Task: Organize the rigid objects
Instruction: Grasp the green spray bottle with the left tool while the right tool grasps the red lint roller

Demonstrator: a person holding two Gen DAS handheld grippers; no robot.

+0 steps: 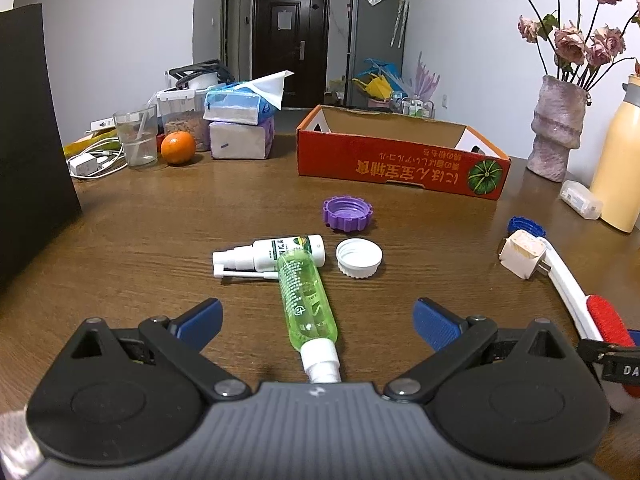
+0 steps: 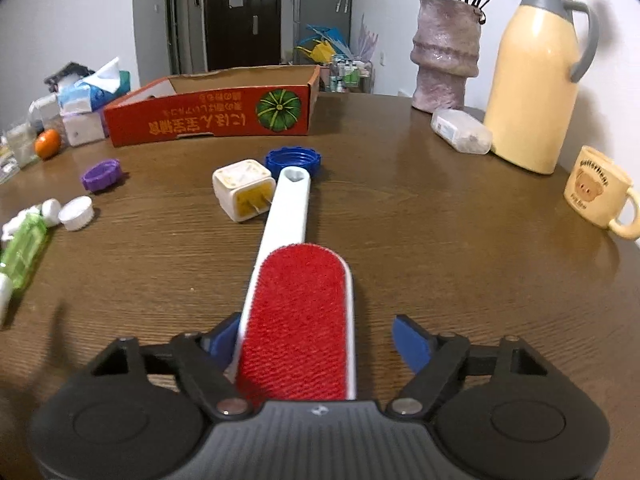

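Observation:
My left gripper point(image 1: 318, 322) is open on both sides of a green spray bottle point(image 1: 306, 300) lying on the wooden table point(image 1: 160, 232), not gripping it. A white spray bottle point(image 1: 272, 256), a white cap point(image 1: 359, 258) and a purple cap point(image 1: 347, 213) lie beyond it. My right gripper point(image 2: 316, 340) is open around the red head of a white-handled lint brush point(image 2: 296, 312). A white plug adapter point(image 2: 244, 190) and a blue cap point(image 2: 294, 160) lie by the handle's far end. A red cardboard box point(image 1: 400, 160) stands open behind, also seen in the right wrist view point(image 2: 212, 116).
Tissue packs point(image 1: 240, 128), an orange point(image 1: 178, 148), a glass point(image 1: 136, 140) and a charger cable sit at the back left. A black panel point(image 1: 28, 120) stands at the left. A vase point(image 2: 444, 56), yellow thermos point(image 2: 536, 76), bear mug point(image 2: 600, 192) and small plastic box point(image 2: 460, 132) stand on the right.

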